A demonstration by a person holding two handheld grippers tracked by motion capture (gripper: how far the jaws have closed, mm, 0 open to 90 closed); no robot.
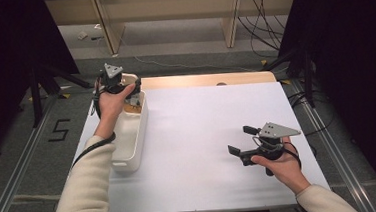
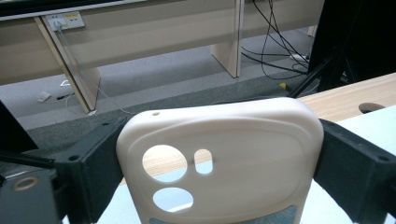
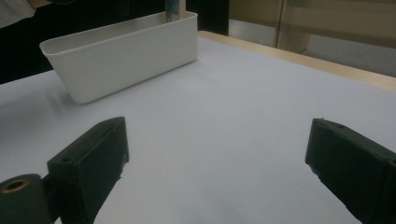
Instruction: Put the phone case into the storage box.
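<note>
A cream phone case [image 2: 243,140] with camera cut-outs stands upright between the black jaws of my left gripper [image 2: 219,154], which press on its two sides. In the high view my left gripper [image 1: 116,83] hovers over the far end of a long white bin [image 1: 139,139] at the table's left. My right gripper [image 1: 239,139] rests low at the front right of the white table top [image 1: 201,115], its jaws wide apart with nothing between them. The right gripper view shows the right gripper [image 3: 219,140] open over bare table, with the bin [image 3: 126,56] farther off.
A wooden strip with a small round hole [image 1: 221,83] runs along the table's far edge. Beyond it are desk legs [image 1: 231,23] and loose cables [image 1: 262,15] on the floor. Black stands rise at both sides of the table.
</note>
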